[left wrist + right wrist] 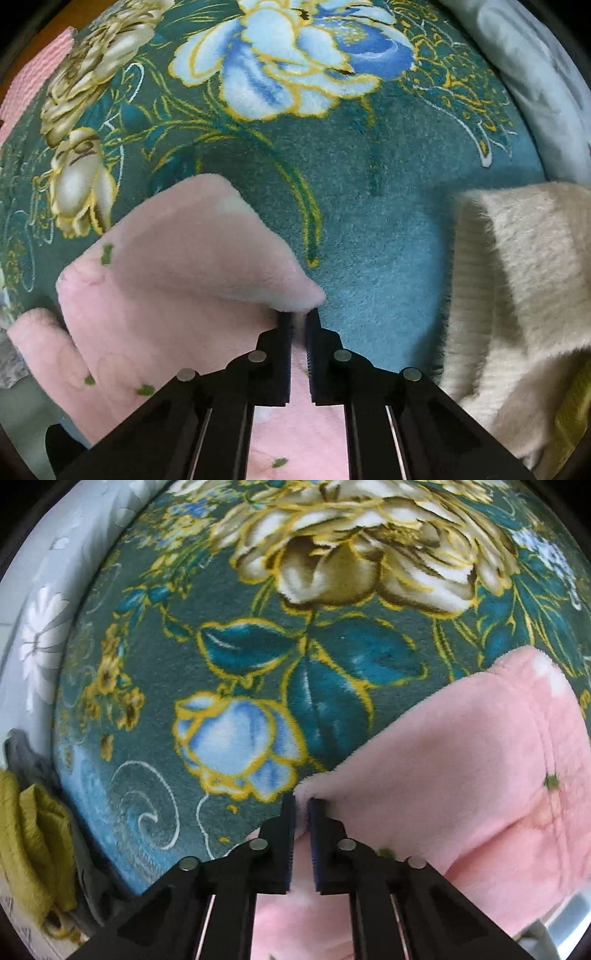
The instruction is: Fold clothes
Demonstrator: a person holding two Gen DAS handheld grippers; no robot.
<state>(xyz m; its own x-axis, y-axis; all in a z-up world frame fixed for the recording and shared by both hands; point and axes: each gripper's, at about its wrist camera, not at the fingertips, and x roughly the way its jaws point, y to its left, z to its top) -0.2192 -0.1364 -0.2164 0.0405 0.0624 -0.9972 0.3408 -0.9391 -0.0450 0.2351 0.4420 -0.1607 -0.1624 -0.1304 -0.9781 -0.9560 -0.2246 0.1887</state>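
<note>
A fluffy pink garment (173, 288) with small green specks lies on a teal flowered blanket (362, 206). My left gripper (299, 317) points down and is shut on a corner of the pink fabric, which bunches between its black fingers. In the right wrist view the same pink garment (461, 768) spreads to the right, and my right gripper (303, 805) is shut on another edge of it. A fold of the cloth rises from each pinch.
A cream knitted garment (524, 295) lies at the right of the left wrist view. A pale flowered sheet (40, 627) borders the blanket (325, 686). A yellow-green cloth (33, 830) sits at the lower left, and a pink textured piece (40, 77) at the far left.
</note>
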